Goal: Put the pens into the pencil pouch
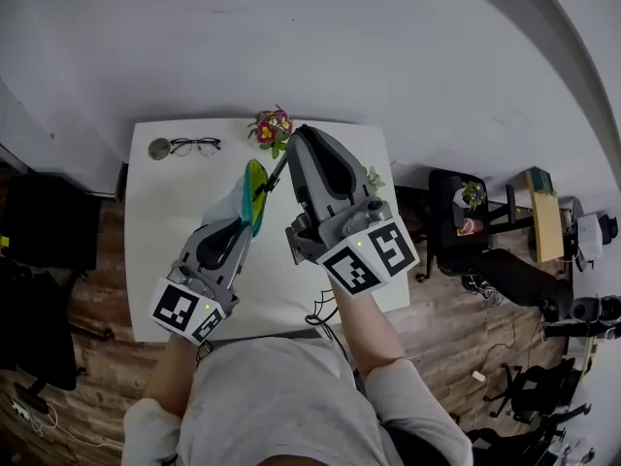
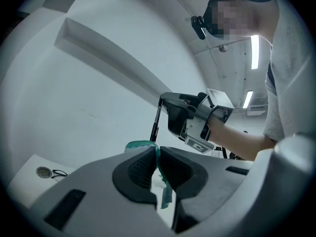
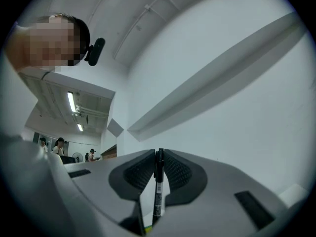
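left gripper: my left gripper [image 2: 158, 154] has its jaws nearly together, pinching the pouch [image 2: 140, 145] by a thin fold at its rim.
right gripper: my right gripper [image 3: 159, 157] clamps 1 black pen [image 3: 158, 191] near its upper end, and the rest hangs below the jaws.
pouch: it hangs above the table [image 1: 175, 212], just beside the pen's lower end. I judge it soft, light and floppy, so with 1 grip the mouth may sag.
pen: I judge it stiff, light and slick, so it may swivel in the pads.
around: glasses [image 1: 196, 146], a round disc [image 1: 159, 148] and flowers [image 1: 273, 127] lie at the table's far edge, well apart.
in the way: nothing but the limp rim. I cannot tell whether the mouth gapes.
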